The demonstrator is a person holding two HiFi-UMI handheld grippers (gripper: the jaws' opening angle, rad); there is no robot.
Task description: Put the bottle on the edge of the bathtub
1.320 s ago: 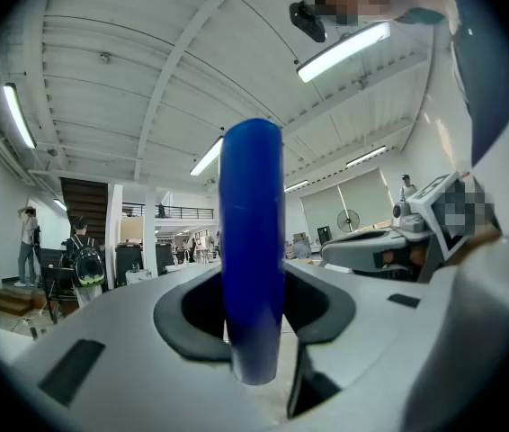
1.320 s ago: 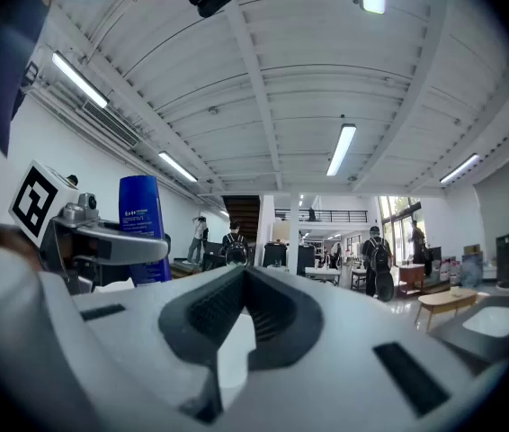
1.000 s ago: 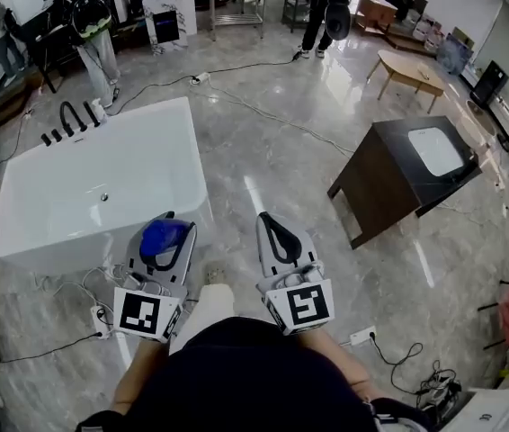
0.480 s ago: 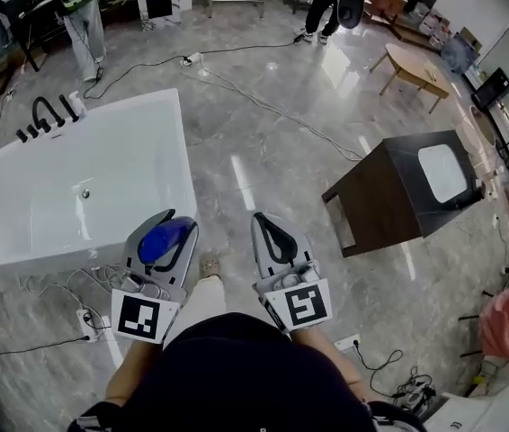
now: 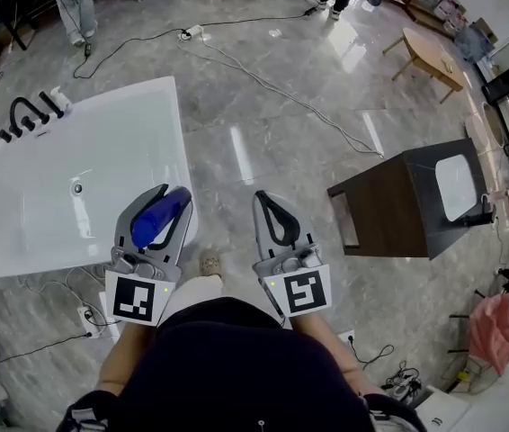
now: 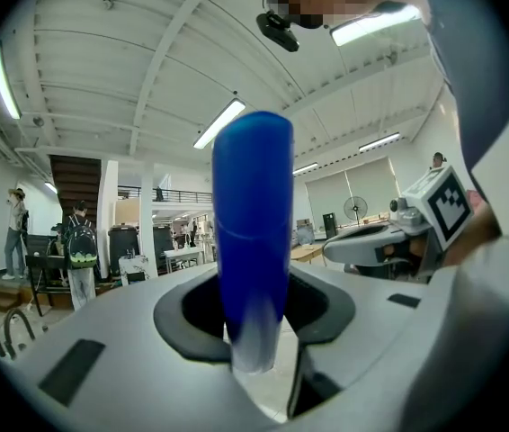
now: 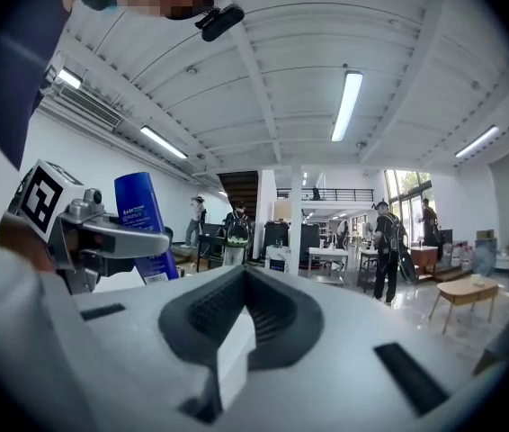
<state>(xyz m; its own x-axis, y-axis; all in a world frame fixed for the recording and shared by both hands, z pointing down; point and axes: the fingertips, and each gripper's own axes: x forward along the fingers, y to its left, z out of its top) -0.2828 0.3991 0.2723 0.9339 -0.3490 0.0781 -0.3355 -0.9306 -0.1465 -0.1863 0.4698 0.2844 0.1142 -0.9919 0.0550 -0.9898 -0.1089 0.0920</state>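
Head view: my left hand-held gripper (image 5: 172, 196) clamps the blue bottle (image 5: 156, 220), seen against the near right corner of the white bathtub (image 5: 181, 142) at 9 o'clock. My right hand-held gripper (image 5: 265, 201) has its jaws together, holding nothing. A dark cabinet (image 5: 389, 210) stands at 3 o'clock, and cables (image 5: 281, 93) cross the floor at 12 o'clock.

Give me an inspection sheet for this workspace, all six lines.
Surface: glossy grey marble floor; white bathtub at left.
Job's things: blue bottle in left claw, not yet on the bathtub's edge.
Clutter: pink bag-like item at right.
Grippers: left claw shut on the bottle; right claw shut, nothing in it.
Cables: long cable across the floor; power strip and loose wires beside the bathtub.
Surroundings: dark cabinet with white basin, wooden table, people at far end.
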